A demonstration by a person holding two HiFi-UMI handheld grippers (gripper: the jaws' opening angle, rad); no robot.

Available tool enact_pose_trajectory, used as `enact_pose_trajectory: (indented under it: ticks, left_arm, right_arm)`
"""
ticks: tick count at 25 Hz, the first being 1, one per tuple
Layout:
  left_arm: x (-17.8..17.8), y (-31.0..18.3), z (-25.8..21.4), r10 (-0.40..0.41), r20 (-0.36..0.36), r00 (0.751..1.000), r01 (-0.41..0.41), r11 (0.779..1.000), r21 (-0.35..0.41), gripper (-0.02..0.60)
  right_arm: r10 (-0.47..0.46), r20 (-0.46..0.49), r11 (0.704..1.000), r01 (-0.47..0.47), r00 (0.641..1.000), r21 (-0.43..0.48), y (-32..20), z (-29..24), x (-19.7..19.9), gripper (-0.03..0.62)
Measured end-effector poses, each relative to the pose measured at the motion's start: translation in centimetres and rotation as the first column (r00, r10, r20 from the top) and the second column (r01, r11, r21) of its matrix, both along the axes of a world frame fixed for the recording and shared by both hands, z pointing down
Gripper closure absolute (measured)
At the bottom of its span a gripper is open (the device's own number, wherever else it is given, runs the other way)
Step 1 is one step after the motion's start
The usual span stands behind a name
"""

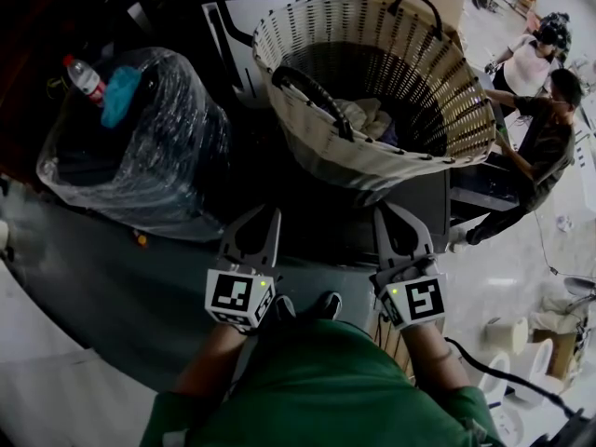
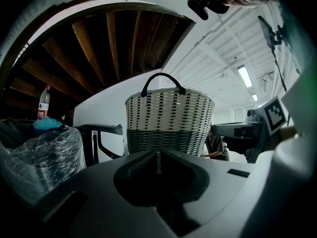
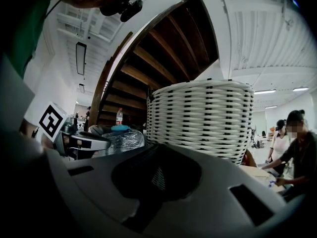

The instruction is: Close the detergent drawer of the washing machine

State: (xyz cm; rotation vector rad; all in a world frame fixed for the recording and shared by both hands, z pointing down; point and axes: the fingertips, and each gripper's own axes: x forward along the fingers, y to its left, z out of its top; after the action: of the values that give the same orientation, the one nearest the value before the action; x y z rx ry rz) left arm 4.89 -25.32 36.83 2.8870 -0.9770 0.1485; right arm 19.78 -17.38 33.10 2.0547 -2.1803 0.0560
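While they sit low in the middle of the head view, my left gripper point(image 1: 270, 214) and right gripper point(image 1: 382, 212) each have their jaws pressed together on nothing. Just above them a woven basket point(image 1: 391, 168) stands on a dark surface point(image 1: 317, 231). At upper left sits a plastic-wrapped bundle point(image 1: 149, 156) with a bottle point(image 1: 84, 77). I cannot make out the detergent drawer in any view.

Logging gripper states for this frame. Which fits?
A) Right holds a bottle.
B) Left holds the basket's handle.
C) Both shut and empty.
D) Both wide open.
C: the left gripper and the right gripper each show their jaws pressed together with nothing between them, both short of the basket.
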Motion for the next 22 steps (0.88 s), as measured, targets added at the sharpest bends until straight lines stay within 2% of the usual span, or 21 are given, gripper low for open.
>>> enact_pose_trajectory:
  ticks: [5, 14, 18, 22]
  left_arm:
    - [0.03, 0.1, 0.08, 0.002, 0.0, 1.0, -0.002, 1.0, -0.004, 0.541]
    - [0.0, 0.25, 0.42, 0.006, 0.0, 1.0, -0.006, 1.0, -0.016, 0.541]
    - [-0.09, 0.28, 0.71, 0.008, 0.001, 1.0, -0.008, 1.0, -0.026, 0.541]
    - [-0.17, 0.21, 0.88, 0.008, 0.001, 1.0, -0.008, 1.0, -0.03, 0.541]
  right_arm:
    - [-0.005, -0.007, 1.0, 0.005, 1.0, 0.019, 0.05, -0.31, -0.07, 0.571]
    - [0.004, -0.008, 1.0, -0.004, 1.0, -0.003, 0.3, -0.01, -0.11, 0.571]
    - [-0.006, -0.013, 1.0, 0.006, 1.0, 0.022, 0.14, -0.27, -0.24, 0.572]
    - [-0.004, -0.023, 1.0, 0.004, 1.0, 0.003, 0.14, -0.01, -0.21, 0.571]
